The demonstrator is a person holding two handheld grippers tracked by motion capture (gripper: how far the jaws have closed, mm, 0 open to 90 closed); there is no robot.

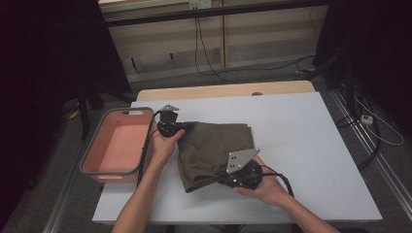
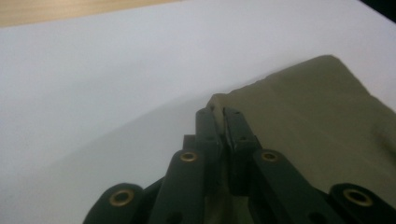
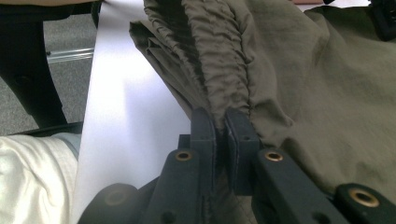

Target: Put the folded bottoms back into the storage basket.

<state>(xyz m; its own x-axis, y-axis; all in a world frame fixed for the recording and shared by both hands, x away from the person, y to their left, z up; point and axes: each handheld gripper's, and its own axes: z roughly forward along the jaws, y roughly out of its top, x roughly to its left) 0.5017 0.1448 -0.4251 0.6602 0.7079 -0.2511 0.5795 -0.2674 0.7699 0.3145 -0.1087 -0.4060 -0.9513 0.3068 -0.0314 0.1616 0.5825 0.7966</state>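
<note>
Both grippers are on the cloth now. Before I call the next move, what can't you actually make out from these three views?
- Olive-green folded fabric garment: its type; folds hide its shape in the high view.
- Left gripper: how much cloth sits between the closed jaws; they cover it in the left gripper view.
- Right gripper: the gathered hem's pinched end, hidden by the jaws.
- Pink plastic bin with grey rim: its near inside corner, behind the wall.

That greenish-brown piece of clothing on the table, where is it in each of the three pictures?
High view: the olive garment lies mid-table, right of the pink bin.
Left gripper view: it lies at the right, one edge pinched between the left gripper jaws.
Right gripper view: it spreads across the top and right, its gathered band clamped in the right gripper.
Shared landmark: the white tabletop.
</note>
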